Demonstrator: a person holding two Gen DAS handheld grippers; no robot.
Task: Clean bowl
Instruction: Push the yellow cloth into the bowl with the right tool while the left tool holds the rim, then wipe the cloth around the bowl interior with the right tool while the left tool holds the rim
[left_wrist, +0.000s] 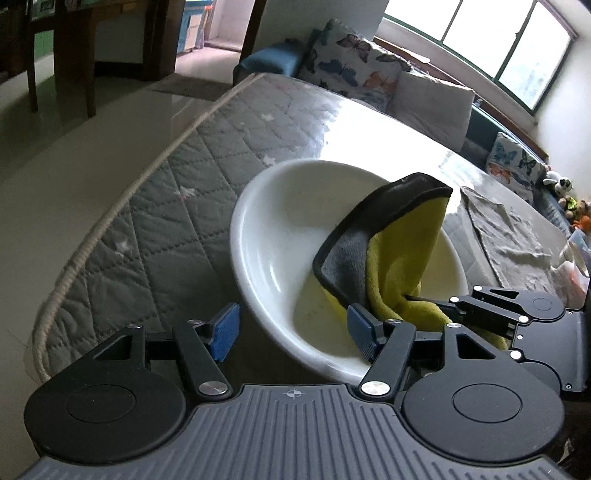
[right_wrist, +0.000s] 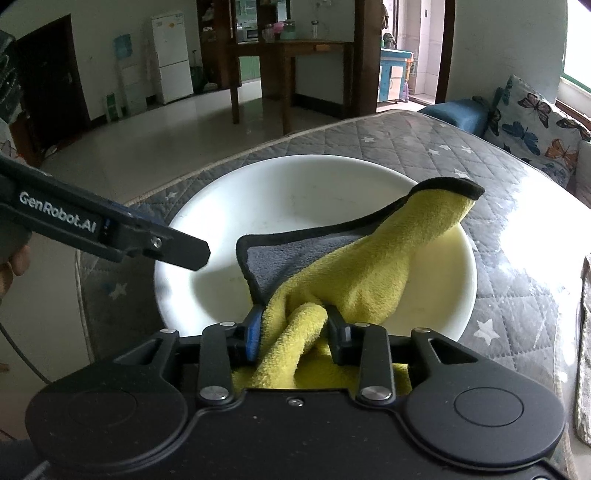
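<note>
Bowl (left_wrist: 280, 236), white, glazed and likely slippery, sits tilted on your quilted table cover (left_wrist: 155, 206) with the left gripper (left_wrist: 291, 330) spread across its near rim, your best hold, while the right wrist view shows the right gripper (right_wrist: 295, 332) pinching the soft yellow-grey cloth (right_wrist: 351, 266) inside it.

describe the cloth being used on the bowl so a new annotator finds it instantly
On the grey quilted table cover sits a big white bowl. Draped into it, pinched in the right claw, is the cloth: yellow one side, grey the other, black-edged, unlike the plain grey towel lying flat nearby.
</note>
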